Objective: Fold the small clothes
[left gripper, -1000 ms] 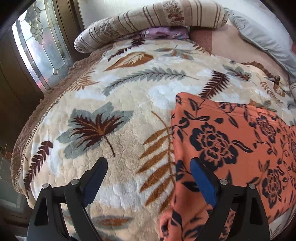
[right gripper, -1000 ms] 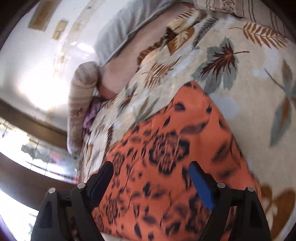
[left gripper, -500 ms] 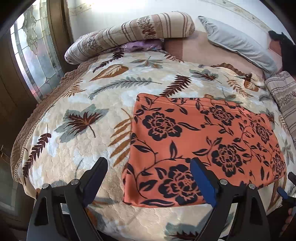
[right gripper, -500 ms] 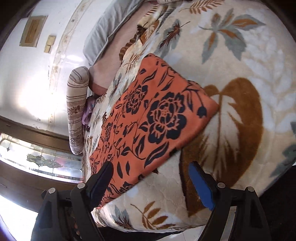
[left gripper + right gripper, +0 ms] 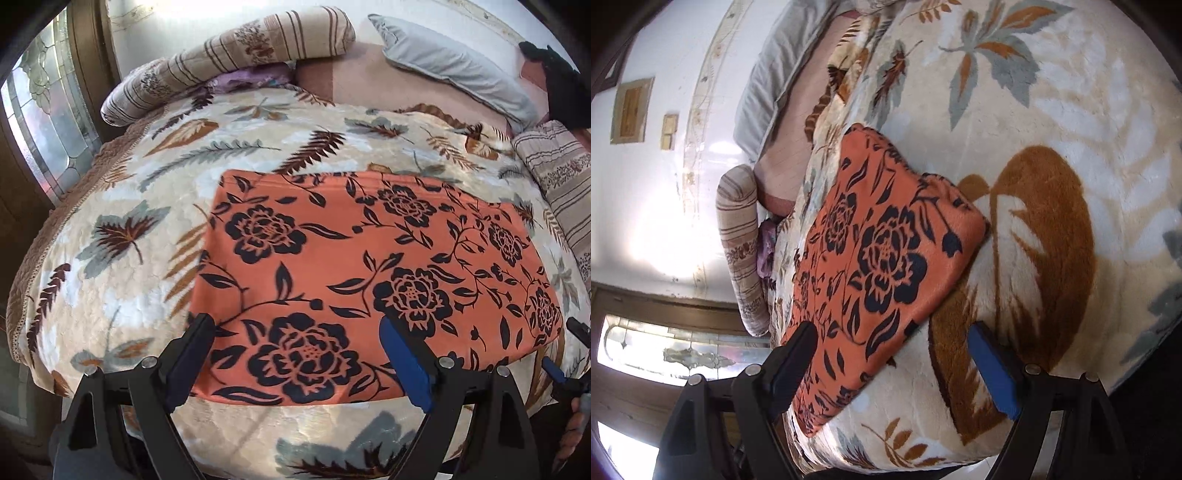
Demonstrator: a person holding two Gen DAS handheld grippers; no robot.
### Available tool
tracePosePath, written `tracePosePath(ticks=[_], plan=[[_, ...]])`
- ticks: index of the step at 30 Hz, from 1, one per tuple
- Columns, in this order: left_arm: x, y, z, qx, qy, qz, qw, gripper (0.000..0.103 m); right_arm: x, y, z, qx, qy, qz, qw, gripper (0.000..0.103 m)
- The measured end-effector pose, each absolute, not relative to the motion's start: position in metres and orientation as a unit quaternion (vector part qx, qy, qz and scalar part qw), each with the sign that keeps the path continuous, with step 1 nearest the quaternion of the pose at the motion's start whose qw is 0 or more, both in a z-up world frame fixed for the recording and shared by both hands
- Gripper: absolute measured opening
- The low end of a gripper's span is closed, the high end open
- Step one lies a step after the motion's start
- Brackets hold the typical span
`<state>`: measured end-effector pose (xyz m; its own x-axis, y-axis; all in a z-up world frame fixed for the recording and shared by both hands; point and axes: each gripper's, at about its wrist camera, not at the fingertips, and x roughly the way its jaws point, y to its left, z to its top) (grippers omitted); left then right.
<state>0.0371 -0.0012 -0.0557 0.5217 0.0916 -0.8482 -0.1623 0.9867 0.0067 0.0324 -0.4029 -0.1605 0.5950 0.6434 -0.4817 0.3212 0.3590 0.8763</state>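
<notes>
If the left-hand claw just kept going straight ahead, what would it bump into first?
Most likely the orange flowered cloth lying flat on the leaf-patterned blanket. The open left gripper points at its near edge, with nothing between them. Depth is hard to judge in this view.

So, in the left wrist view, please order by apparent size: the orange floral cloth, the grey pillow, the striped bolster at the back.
1. orange floral cloth, clearly largest, though also nearest.
2. and 3. striped bolster and grey pillow: they look alike; both lie far back, so no ranking.
</notes>
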Motion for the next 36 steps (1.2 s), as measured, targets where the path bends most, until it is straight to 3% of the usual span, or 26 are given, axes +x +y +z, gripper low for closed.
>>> tracePosePath(ticks=[27,36], plan=[[0.081,-0.025,-0.109,-0.032,0.516,0.056,0.854,0.092,0.087,-0.396,-0.15,0.518,0.429,0.085,0.735,0.087],[0.077,-0.029,-0.1,-0.027,0.5,0.052,0.864,0.092,0.091,-0.387,-0.142,0.475,0.434,0.08,0.761,0.085]])
